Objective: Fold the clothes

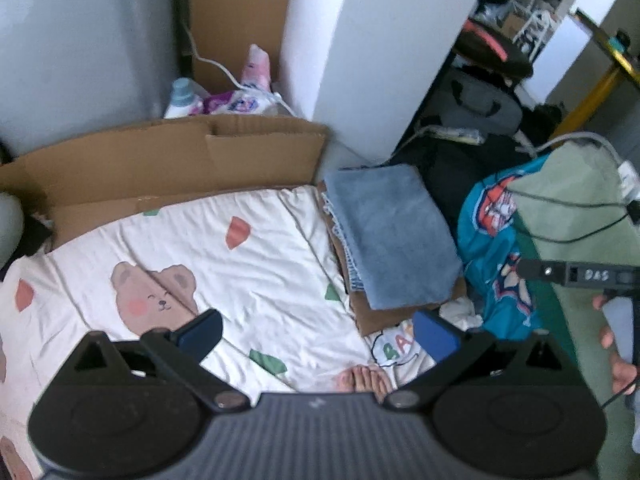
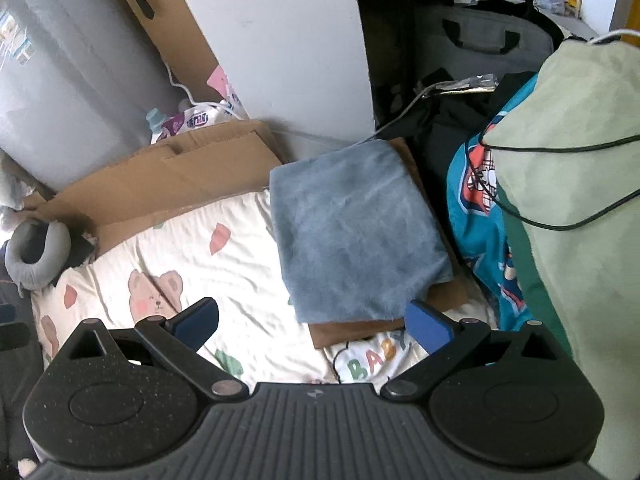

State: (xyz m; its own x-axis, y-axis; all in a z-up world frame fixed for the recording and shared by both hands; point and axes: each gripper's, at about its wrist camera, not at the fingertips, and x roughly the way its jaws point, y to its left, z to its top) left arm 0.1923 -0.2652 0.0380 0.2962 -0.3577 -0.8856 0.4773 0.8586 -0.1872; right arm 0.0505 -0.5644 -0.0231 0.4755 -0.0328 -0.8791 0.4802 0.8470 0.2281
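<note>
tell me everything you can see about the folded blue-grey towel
The folded blue-grey towel is a soft, plush-looking rectangle, folded flat with layered edges showing along its left side in the left wrist view. It lies on a piece of brown cardboard, beside the cream bear-print sheet, and seems to overlap that sheet's edge. A teal printed garment sits to its right. Neither pair of tongs touches it.
</note>
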